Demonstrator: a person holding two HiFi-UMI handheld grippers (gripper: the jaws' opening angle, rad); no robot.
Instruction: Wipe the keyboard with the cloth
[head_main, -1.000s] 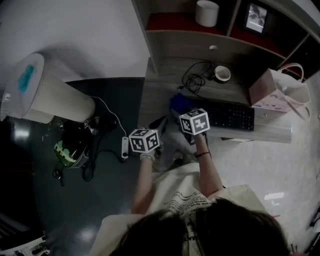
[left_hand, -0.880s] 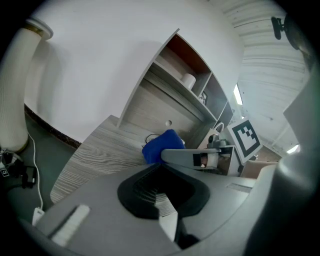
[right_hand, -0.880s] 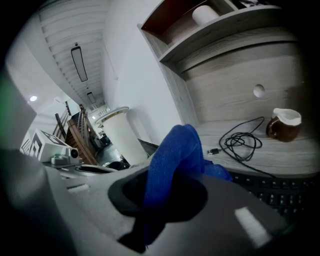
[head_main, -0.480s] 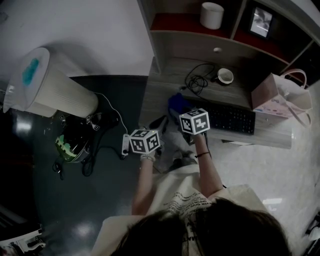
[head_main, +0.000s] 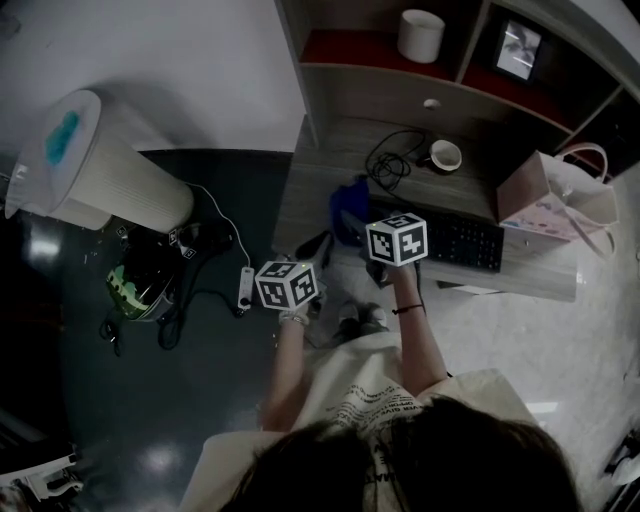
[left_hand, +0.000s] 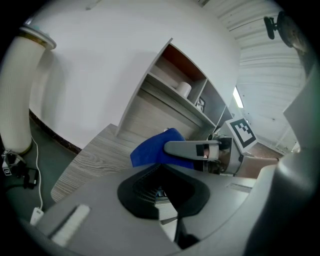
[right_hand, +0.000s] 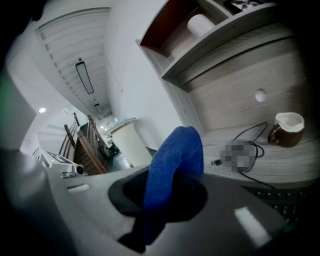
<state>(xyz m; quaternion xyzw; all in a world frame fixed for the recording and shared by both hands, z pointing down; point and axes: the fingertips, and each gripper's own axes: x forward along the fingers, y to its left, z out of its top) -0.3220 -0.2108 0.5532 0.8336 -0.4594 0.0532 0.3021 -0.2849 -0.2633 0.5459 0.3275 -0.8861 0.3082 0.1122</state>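
Over the left end of the bench (head_main: 310, 200), the right hand-held gripper (right_hand: 167, 192) is pinching a blue cloth (right_hand: 175, 155). The cloth bunches up out of its jaws just beside the left end of the black keyboard (head_main: 462, 240); whether it touches the keys cannot be told. The left hand-held gripper (left_hand: 167, 200) hangs off the bench's front edge, its jaws pressed together on nothing. A mug (head_main: 444, 154) and a coiled cable (head_main: 388, 158) lie behind the keyboard, with a pink bag (head_main: 550, 195) at its right.

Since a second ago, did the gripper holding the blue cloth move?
Yes, slightly. The right gripper with the cloth edged up the desk, closer to the mug.
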